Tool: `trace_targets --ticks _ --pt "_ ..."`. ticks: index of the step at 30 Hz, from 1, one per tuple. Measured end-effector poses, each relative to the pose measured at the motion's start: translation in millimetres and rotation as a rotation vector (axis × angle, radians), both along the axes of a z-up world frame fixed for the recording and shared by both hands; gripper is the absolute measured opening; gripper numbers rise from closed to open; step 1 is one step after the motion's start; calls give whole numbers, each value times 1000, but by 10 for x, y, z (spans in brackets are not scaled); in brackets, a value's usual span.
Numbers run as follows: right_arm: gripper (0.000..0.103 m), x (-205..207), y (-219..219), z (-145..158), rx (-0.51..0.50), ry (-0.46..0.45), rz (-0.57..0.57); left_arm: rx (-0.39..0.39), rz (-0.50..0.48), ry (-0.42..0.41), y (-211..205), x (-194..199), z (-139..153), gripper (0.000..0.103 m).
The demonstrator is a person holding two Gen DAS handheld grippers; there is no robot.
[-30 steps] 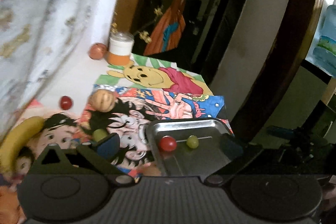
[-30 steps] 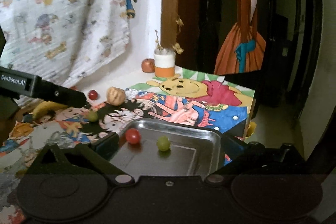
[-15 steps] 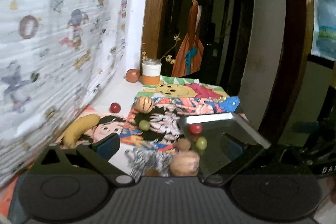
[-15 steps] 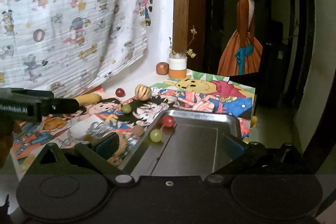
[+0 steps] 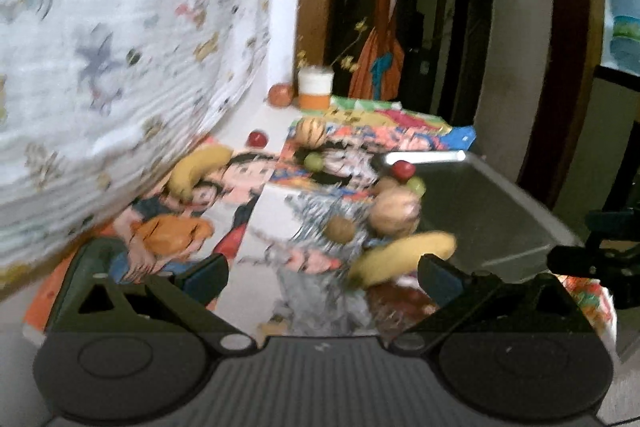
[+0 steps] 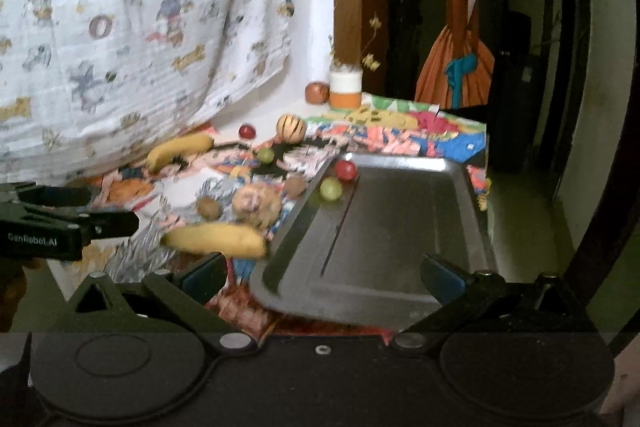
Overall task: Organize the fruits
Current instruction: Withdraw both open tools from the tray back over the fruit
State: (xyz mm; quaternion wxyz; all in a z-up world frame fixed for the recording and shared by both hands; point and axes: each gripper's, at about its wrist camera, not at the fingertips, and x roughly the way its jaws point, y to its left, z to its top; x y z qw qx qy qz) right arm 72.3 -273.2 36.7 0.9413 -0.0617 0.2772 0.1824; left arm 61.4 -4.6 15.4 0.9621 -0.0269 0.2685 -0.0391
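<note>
A metal tray (image 6: 400, 235) lies on the right of the cartoon-print cloth, holding a red fruit (image 6: 345, 169) and a green grape (image 6: 330, 189) in its far left corner. Left of the tray lie a banana (image 6: 216, 239), a tan round fruit (image 6: 256, 203) and a brown kiwi (image 6: 209, 207). Farther back are a second banana (image 5: 196, 167), a green grape (image 5: 313, 161), a striped round fruit (image 5: 310, 131) and a small red fruit (image 5: 257, 139). My left gripper (image 5: 322, 277) hangs open above the near banana (image 5: 400, 257). Over the tray's near edge my right gripper (image 6: 322, 275) is open and empty.
An apple (image 6: 317, 92) and a white and orange cup (image 6: 345, 89) stand at the back by the wall. A printed curtain (image 6: 140, 27) hangs along the left. The table ends just right of the tray (image 5: 488, 215), where a dark doorway opens.
Both grippers have pulled back from the table, so more fruit shows near the tray. The tray's fruits now look farther off. Both stay open and empty.
</note>
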Motion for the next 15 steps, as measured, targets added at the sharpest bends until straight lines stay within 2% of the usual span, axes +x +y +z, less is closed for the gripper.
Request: trace_targets --ticks 6,15 --pt "102 -89 191 -170 -57 55 62 -5 40 59 220 -74 -120 103" --pt "102 -74 320 -303 -52 142 91 2 92 88 412 -115 -155 103"
